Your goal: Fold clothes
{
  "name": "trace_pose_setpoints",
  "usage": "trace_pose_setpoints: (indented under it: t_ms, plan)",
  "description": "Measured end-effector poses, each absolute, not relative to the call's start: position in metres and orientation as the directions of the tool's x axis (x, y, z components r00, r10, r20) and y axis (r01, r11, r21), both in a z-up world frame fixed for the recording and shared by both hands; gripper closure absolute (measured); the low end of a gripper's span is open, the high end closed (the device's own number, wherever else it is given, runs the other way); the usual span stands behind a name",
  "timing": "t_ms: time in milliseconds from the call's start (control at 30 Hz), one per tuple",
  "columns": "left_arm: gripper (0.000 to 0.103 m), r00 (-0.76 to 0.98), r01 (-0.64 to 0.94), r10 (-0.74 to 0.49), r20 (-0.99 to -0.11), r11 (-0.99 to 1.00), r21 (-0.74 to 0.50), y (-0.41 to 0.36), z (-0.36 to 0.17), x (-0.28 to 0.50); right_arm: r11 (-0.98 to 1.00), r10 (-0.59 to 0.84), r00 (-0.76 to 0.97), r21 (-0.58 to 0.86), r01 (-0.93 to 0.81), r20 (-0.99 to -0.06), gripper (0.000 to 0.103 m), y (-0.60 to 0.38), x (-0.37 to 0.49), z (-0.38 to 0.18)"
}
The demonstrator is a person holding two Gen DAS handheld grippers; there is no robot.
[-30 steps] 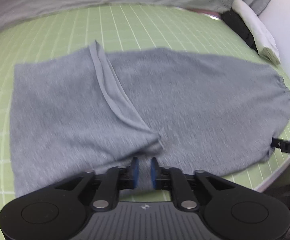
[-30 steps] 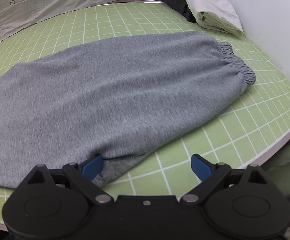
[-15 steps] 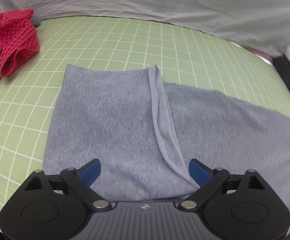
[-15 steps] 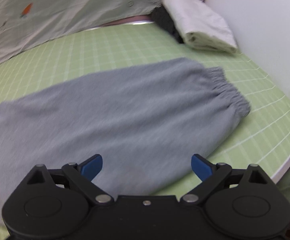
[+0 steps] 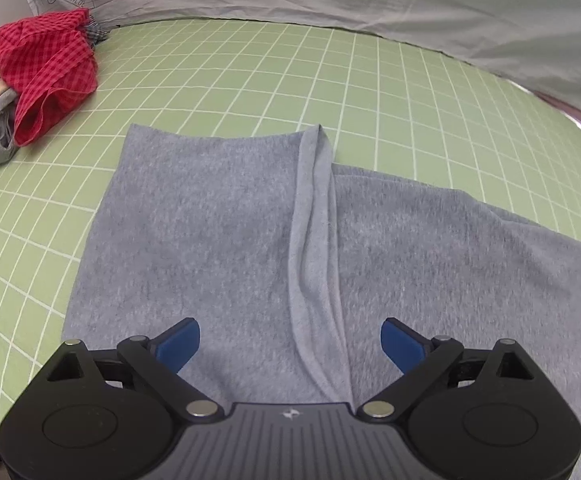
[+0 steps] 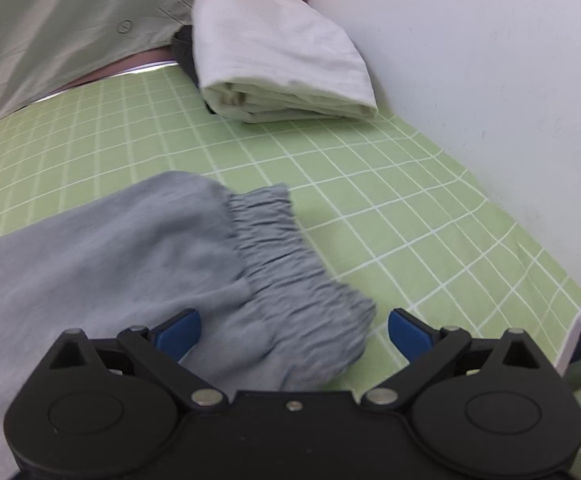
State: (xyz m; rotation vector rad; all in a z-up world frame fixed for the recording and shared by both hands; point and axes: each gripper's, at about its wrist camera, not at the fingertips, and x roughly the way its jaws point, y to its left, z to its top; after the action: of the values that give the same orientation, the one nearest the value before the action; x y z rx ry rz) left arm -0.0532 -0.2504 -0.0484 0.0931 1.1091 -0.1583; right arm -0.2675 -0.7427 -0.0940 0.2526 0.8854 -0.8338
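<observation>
Left tool open above grey garment, green grid mat.

Grey garment: soft, matt, heathered knit cloth, with a gathered elastic cuff. Green gridded cover of the worktop: smooth and matt. Red checked cloth at the far left edge: thin woven fabric. Folded white cloth at the far right corner: smooth woven fabric. Gripper bodies: matt black plastic.
</observation>
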Motion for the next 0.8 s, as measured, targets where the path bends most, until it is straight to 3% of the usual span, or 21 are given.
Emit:
trace_pose_setpoints:
  t_ms: [267, 367, 433, 467, 533, 800]
  plan:
    - [0.005, 0.444, 0.205, -0.037, -0.895, 0.977, 0.061, -0.271, -0.043, -0.052, 0.628, -0.452, 0.402, 0.036, 0.777, -0.796, 0.001, -0.764, -0.27, -0.113]
    - [0.005, 0.435, 0.196, -0.038, -0.9, 0.979, 0.054, -0.268, -0.046, -0.052, 0.675, -0.444, 0.451, 0.042, 0.737, -0.774, 0.02, -0.757, -0.271, -0.11]
    - [0.005, 0.432, 0.188, -0.045, -0.901, 0.981, 0.041, -0.264, -0.047, -0.052, 0.703, -0.424, 0.485, 0.059, 0.709, -0.765, 0.052, -0.751, -0.27, -0.104]
    - [0.005, 0.434, 0.186, -0.052, -0.899, 0.982, 0.033, -0.262, -0.046, -0.053, 0.719, -0.408, 0.502, 0.071, 0.692, -0.763, 0.056, -0.748, -0.269, -0.102]
    - [0.005, 0.442, 0.18, -0.062, -0.895, 0.983, 0.021, -0.258, -0.045, -0.053, 0.74, -0.394, 0.524, 0.078, 0.669, -0.755, 0.063, -0.74, -0.265, -0.095]
    - [0.005, 0.469, 0.143, -0.082, -0.879, 0.99, -0.017, -0.226, -0.041, -0.053, 0.792, -0.378, 0.641, 0.125, 0.598, -0.668, 0.064, -0.697, -0.257, -0.046]
